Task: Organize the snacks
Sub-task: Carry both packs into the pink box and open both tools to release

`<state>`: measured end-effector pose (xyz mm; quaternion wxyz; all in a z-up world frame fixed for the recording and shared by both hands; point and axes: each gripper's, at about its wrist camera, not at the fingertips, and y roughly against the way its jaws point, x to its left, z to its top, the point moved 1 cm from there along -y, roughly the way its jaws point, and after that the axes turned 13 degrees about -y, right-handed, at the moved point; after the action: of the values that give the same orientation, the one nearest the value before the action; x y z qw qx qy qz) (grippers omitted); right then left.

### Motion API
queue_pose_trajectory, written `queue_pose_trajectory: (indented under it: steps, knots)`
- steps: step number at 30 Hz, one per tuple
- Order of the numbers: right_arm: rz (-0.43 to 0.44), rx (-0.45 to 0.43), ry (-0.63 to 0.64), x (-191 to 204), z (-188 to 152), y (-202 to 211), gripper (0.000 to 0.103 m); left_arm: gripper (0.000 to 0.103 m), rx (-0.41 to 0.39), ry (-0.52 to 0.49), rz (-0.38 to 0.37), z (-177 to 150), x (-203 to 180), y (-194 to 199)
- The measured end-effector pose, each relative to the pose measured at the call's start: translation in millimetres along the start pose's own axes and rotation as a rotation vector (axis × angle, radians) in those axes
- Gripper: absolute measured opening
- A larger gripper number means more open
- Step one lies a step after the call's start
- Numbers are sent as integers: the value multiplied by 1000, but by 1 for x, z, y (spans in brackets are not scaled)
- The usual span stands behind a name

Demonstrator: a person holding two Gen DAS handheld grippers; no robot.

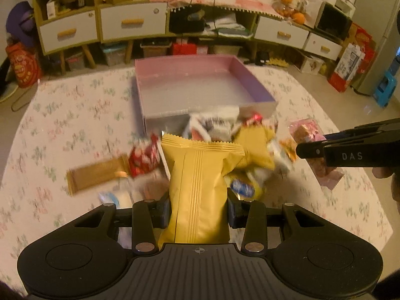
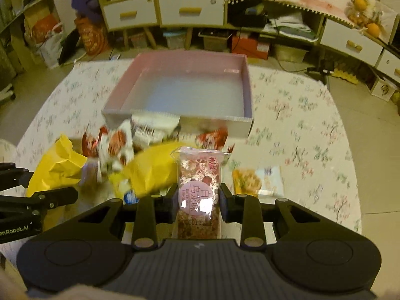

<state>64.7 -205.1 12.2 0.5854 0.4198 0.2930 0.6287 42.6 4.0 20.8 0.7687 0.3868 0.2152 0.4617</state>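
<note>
My left gripper (image 1: 198, 211) is shut on a gold snack packet (image 1: 200, 185), held upright above the pile of snacks (image 1: 225, 135). My right gripper (image 2: 198, 201) is shut on a pink clear-wrapped snack bar (image 2: 198, 190) with a round pink label, also upright. An empty pink shallow box (image 1: 255, 85) stands beyond the pile; in the right wrist view the box (image 2: 247, 87) is straight ahead. The right gripper (image 1: 325, 150) shows at the right of the left wrist view, the left gripper (image 2: 37, 200) at the left of the right wrist view, holding the gold packet (image 2: 55, 165).
The table has a floral cloth (image 1: 75, 115). A flat gold bar (image 1: 97, 175) and a red packet (image 1: 143, 158) lie left of the pile. An orange packet (image 2: 257, 180) lies right of my right gripper. Cabinets with drawers (image 1: 132, 22) stand behind the table.
</note>
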Motion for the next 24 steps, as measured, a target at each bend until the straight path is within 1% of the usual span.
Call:
queue_pose_trajectory:
  steps: [6,9,13,18,24]
  knots:
    - [11,-33,-30,2,39,-11,29,38,-29,-22,61,50,15,-11]
    - [31,-52,-38,4,59,-22,29,38,-31,-28,83,74,22,-27]
    - [35,-47,-51,1,88,-52,29,38,-22,-39,100,99,31,-54]
    - [75,-12,-100,-5,111,-89,29,38,-9,-37,115,118,46,-94]
    - [72,-36,-101,-8,127,-127,29,38,7,-8,117,127,72,-140]
